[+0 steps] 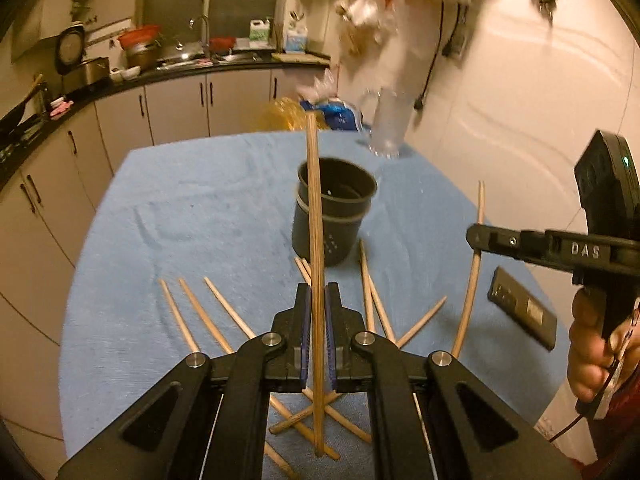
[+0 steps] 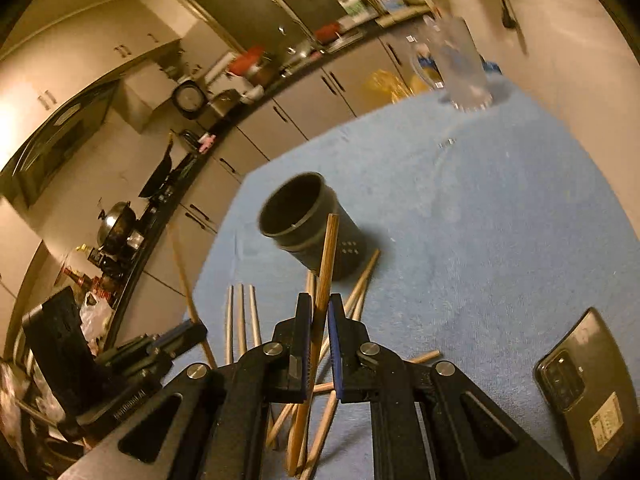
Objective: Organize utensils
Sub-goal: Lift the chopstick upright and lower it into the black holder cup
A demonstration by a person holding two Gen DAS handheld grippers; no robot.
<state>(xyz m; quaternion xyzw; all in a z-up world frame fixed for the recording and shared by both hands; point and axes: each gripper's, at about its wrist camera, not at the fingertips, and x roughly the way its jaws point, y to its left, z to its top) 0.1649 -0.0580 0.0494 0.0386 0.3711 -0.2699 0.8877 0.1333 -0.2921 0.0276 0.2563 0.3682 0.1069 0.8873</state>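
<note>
desk cloth (image 1: pixel 180 208) was light blue | chopsticks (image 1: pixel 192 312) tan wood | holder cup (image 1: pixel 332 216) dark grey | tongs' pads (image 1: pixel 306 332) blue | phone (image 2: pixel 592 392) black

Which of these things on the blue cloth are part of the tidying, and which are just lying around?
Part of the job:
chopsticks
black cup
left hand-held gripper and right hand-held gripper, each shut on a chopstick

Lying about:
phone
clear glass

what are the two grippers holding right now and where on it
Each holds one wooden chopstick. The left gripper clamps its chopstick in the lower half; the right gripper pinches its chopstick near mid-length.
</note>
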